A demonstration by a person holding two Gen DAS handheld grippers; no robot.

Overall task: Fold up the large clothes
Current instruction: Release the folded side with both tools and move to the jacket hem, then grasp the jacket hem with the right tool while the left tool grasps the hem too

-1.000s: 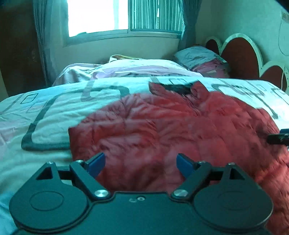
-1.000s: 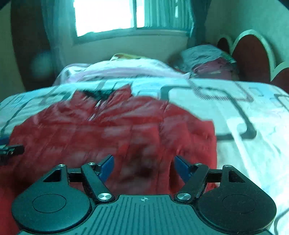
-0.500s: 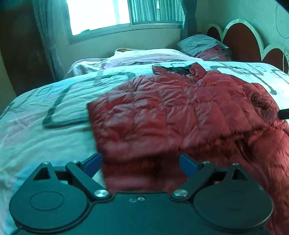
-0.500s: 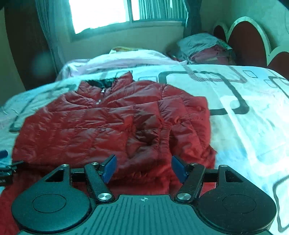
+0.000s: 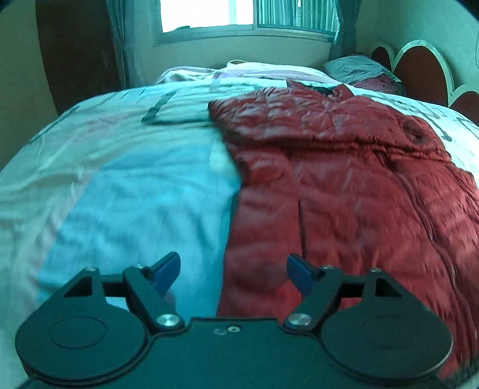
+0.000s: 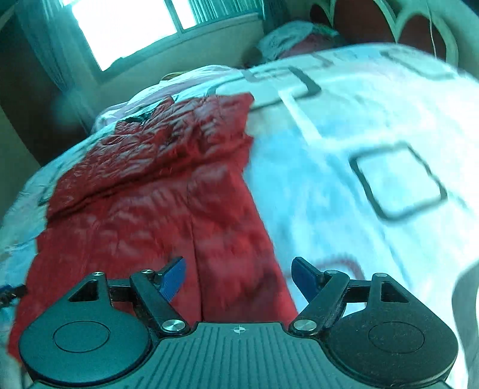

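A red quilted puffer jacket (image 5: 329, 179) lies spread on the patterned white bedcover (image 5: 134, 185), collar toward the window, with an upper layer folded across its chest. My left gripper (image 5: 233, 263) hovers over the jacket's near left edge; its jaws are closing, with nothing pressed between the blue pads. In the right wrist view the jacket (image 6: 155, 191) fills the left half and the bedcover (image 6: 329, 179) the right. My right gripper (image 6: 238, 264) hangs over the jacket's near right edge, jaws opening and holding nothing. This view is tilted and blurred.
A rolled pale quilt (image 5: 239, 70) lies across the far side of the bed below the window (image 5: 239, 15). Pillows (image 5: 359, 70) rest against a scalloped brown headboard (image 5: 419, 71) at the far right. A dark wardrobe (image 5: 77, 54) stands at the far left.
Both grippers have pulled back from over the jacket's middle and spread apart, the left to its left edge, the right to its right edge. The right view has rolled. Neither held anything.
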